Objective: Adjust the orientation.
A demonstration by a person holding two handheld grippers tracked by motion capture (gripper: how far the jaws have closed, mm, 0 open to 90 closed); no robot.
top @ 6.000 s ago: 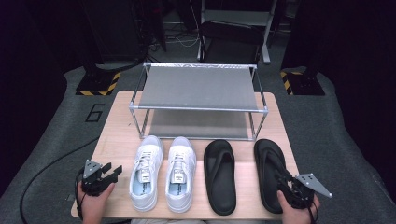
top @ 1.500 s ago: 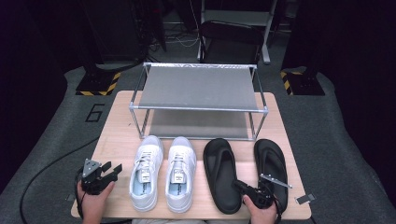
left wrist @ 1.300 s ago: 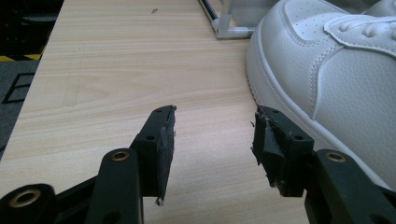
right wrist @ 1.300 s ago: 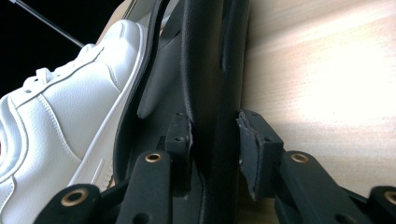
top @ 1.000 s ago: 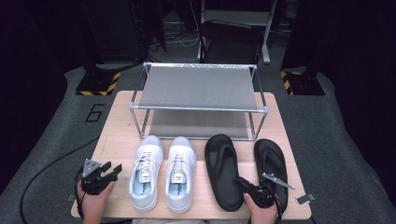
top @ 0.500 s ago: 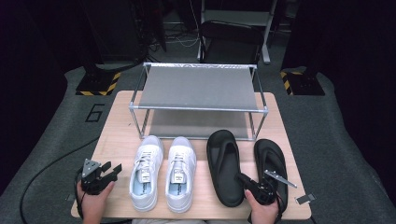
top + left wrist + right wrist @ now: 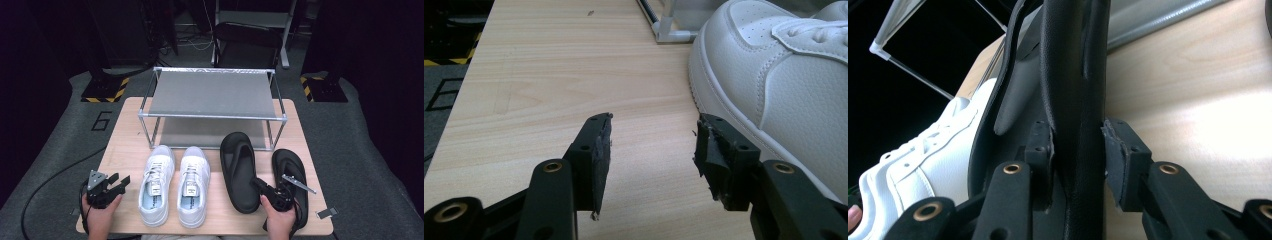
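Two black flip-flops lie on the wooden table point(image 7: 125, 150) right of a pair of white sneakers point(image 7: 175, 185). My right gripper point(image 7: 259, 186) is shut on the heel end of the left flip-flop point(image 7: 239, 165), whose toe reaches the metal shoe rack point(image 7: 215, 95). In the right gripper view the jaws point(image 7: 1078, 150) press on both faces of its sole point(image 7: 1073, 75), with a sneaker point(image 7: 923, 160) beyond. The other flip-flop point(image 7: 290, 165) lies under my right hand. At the front left corner my left gripper point(image 7: 121, 181) point(image 7: 651, 150) stands open over bare wood, beside the left sneaker point(image 7: 784, 75).
The two-tier rack fills the table's far half; its lower shelf point(image 7: 210, 132) is bare. A small grey tag point(image 7: 324, 213) lies at the front right corner. Dark carpet surrounds the table, and a chair point(image 7: 250, 45) stands behind the rack.
The left flip-flop has slid away from the person toward the rack, its toe now at the rack's front edge, with my right gripper following it. My left gripper has stayed put.
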